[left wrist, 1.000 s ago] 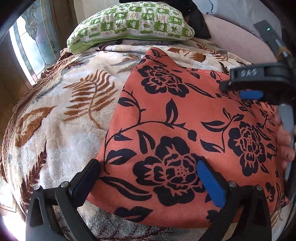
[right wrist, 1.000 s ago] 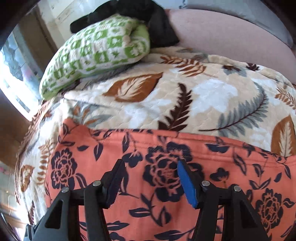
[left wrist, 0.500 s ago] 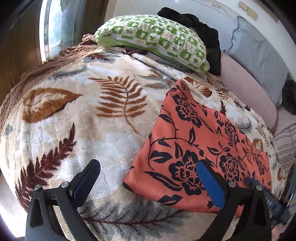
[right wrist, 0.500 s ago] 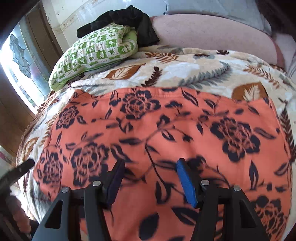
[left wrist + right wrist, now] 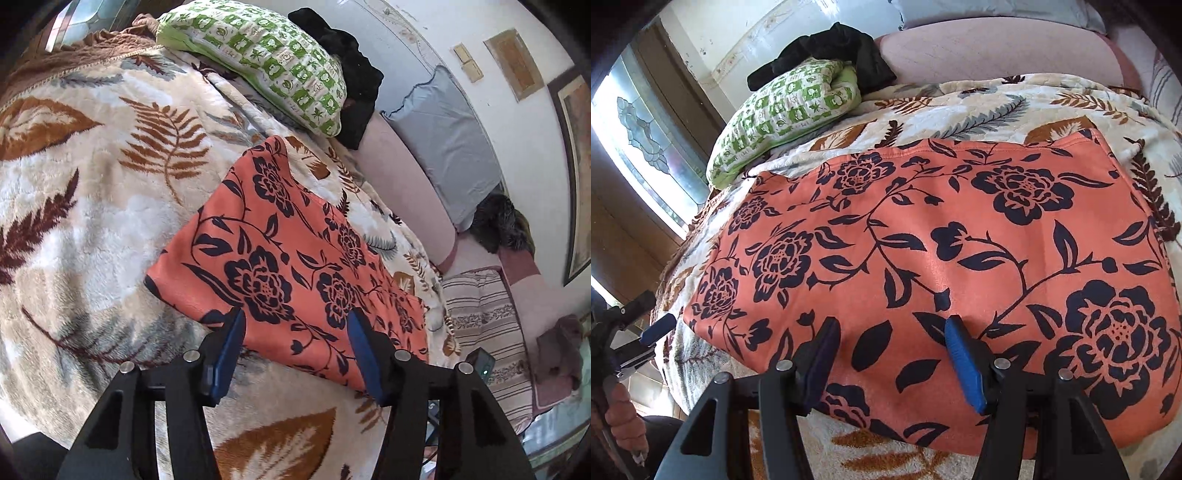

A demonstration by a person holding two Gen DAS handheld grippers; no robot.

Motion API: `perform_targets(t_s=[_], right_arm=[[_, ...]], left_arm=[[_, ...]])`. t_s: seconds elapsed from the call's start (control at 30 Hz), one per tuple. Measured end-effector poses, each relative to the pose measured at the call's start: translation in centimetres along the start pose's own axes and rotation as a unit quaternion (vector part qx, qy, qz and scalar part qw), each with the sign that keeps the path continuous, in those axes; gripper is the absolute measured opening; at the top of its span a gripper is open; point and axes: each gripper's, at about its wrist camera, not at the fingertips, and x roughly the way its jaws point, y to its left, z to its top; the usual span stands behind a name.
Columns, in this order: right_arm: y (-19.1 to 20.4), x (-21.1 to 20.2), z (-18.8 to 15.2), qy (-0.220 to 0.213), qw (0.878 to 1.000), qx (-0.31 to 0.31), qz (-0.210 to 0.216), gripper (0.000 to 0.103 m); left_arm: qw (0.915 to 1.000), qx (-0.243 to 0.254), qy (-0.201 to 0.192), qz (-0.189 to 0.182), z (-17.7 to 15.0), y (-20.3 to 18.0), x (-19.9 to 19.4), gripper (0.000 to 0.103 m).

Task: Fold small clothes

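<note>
Leaf-print blanket (image 5: 92, 229), folded orange floral cloth (image 5: 295, 258), left claw (image 5: 295, 343) closing empty, right claw (image 5: 890, 350) released

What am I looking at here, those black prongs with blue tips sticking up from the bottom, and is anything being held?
No robot here: a person holds a two-finger gripper in each hand, and a camera on each looks out along its fingers. One picture comes from the left gripper, the other from the right gripper; the blue tips are their grip pads. In the right view the left gripper also shows at the left edge, with the person's hand below it. On a leaf-print blanket lies an orange cloth with dark flowers, spread flat. A green checked pillow sits further back. Neither gripper holds anything: the right one hangs open over the cloth, and the left one's jaws are closing with nothing pinched.
</note>
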Motion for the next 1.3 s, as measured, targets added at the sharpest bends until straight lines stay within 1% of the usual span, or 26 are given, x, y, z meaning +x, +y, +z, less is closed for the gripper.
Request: perform_targets(t_s=[0.1, 0.2, 0.33, 0.47, 0.53, 0.6, 0.63, 0.67, 0.7, 0.77, 0.83, 0.9, 0.97, 1.0, 1.03, 1.07, 1.1, 1.13, 1.17, 1.2, 1.23, 1.27, 1.3], right_arm=[[0.2, 0.2, 0.0, -0.002, 1.000, -0.009, -0.002, 0.063], [0.2, 0.4, 0.1, -0.002, 1.000, -0.015, 0.000, 0.063], [-0.2, 0.7, 0.5, -0.001, 1.000, -0.010, 0.012, 0.063], [-0.5, 0.8, 0.8, 0.001, 1.000, -0.007, 0.021, 0.063], [-0.7, 0.9, 1.0, -0.001, 1.000, -0.004, 0.027, 0.063], [-0.9, 0.8, 1.2, -0.001, 0.999, 0.000, 0.039, 0.064], [-0.9, 0.7, 1.3, -0.004, 0.999, 0.003, 0.044, 0.058], [-0.9, 0.5, 1.4, -0.013, 0.999, 0.008, 0.052, 0.037], [-0.9, 0.3, 1.5, -0.019, 0.998, 0.012, 0.063, 0.032], [-0.4, 0.0, 1.7, -0.032, 0.996, 0.012, 0.081, 0.029], [0.8, -0.4, 1.9, -0.046, 0.995, -0.006, 0.093, 0.029], [2.3, -0.6, 1.7, -0.051, 0.992, -0.027, 0.114, 0.029], [3.8, -0.1, 1.3, -0.036, 0.990, -0.047, 0.129, 0.029], [4.4, 0.7, 1.0, -0.019, 0.990, -0.057, 0.131, 0.029], [5.1, 2.0, 0.6, 0.019, 0.988, -0.071, 0.135, 0.029], [5.7, 3.1, -0.1, 0.048, 0.987, -0.089, 0.122, 0.029], [6.3, 2.9, -0.6, 0.030, 0.988, -0.111, 0.106, 0.029], [6.7, 2.7, -0.8, 0.024, 0.987, -0.125, 0.099, 0.029], [6.8, 2.6, -0.7, 0.028, 0.987, -0.126, 0.100, 0.029], [6.5, 2.6, -0.6, 0.032, 0.987, -0.116, 0.107, 0.029], [6.0, 2.7, -0.4, 0.037, 0.987, -0.101, 0.116, 0.028], [5.6, 2.7, -0.3, 0.040, 0.988, -0.087, 0.125, 0.028], [5.3, 2.7, -0.1, 0.044, 0.987, -0.078, 0.131, 0.028]], left_arm=[[0.9998, -0.016, -0.003, -0.008, -0.7, -0.5, 0.0, 0.058], [0.9995, -0.031, 0.001, 0.005, -1.3, -0.3, 0.6, 0.058], [0.9972, -0.071, 0.016, 0.021, -1.3, 1.3, 2.3, 0.058], [0.9919, -0.120, 0.025, 0.031, -1.4, 3.3, 3.7, 0.058], [0.9895, -0.140, 0.021, 0.028, -1.3, 3.9, 4.0, 0.058], [0.9885, -0.149, 0.007, 0.027, -0.9, 4.0, 4.0, 0.058], [0.9886, -0.148, -0.001, 0.029, -0.7, 3.9, 4.0, 0.058], [0.9886, -0.147, -0.006, 0.028, -0.5, 3.9, 4.1, 0.057], [0.9887, -0.147, -0.010, 0.029, -0.3, 3.7, 4.3, 0.057], [0.9892, -0.142, -0.013, 0.036, 0.0, 3.5, 4.7, 0.057], [0.9899, -0.134, -0.019, 0.044, 0.0, 3.4, 4.9, 0.054], [0.9900, -0.131, -0.021, 0.048, -0.1, 3.6, 5.0, 0.051], [0.9887, -0.140, -0.024, 0.047, -0.2, 3.8, 5.1, 0.053], [0.9878, -0.146, -0.027, 0.046, -0.2, 3.9, 5.1, 0.055], [0.9873, -0.150, -0.027, 0.046, -0.2, 3.9, 5.1, 0.056], [0.9872, -0.150, -0.027, 0.047, -0.2, 3.9, 5.2, 0.056], [0.9875, -0.147, -0.027, 0.050, -0.2, 3.8, 5.2, 0.056], [0.9880, -0.143, -0.027, 0.052, -0.1, 3.8, 5.2, 0.054], [0.9885, -0.136, -0.027, 0.060, -0.1, 3.6, 5.3, 0.053], [0.9891, -0.125, -0.030, 0.072, -0.1, 3.4, 5.3, 0.042], [0.9891, -0.111, -0.031, 0.091, -0.1, 3.3, 5.3, 0.024], [0.9891, -0.094, -0.030, 0.109, -0.1, 3.1, 5.4, 0.021], [0.9898, -0.083, -0.030, 0.112, -0.1, 3.1, 5.5, 0.020]])
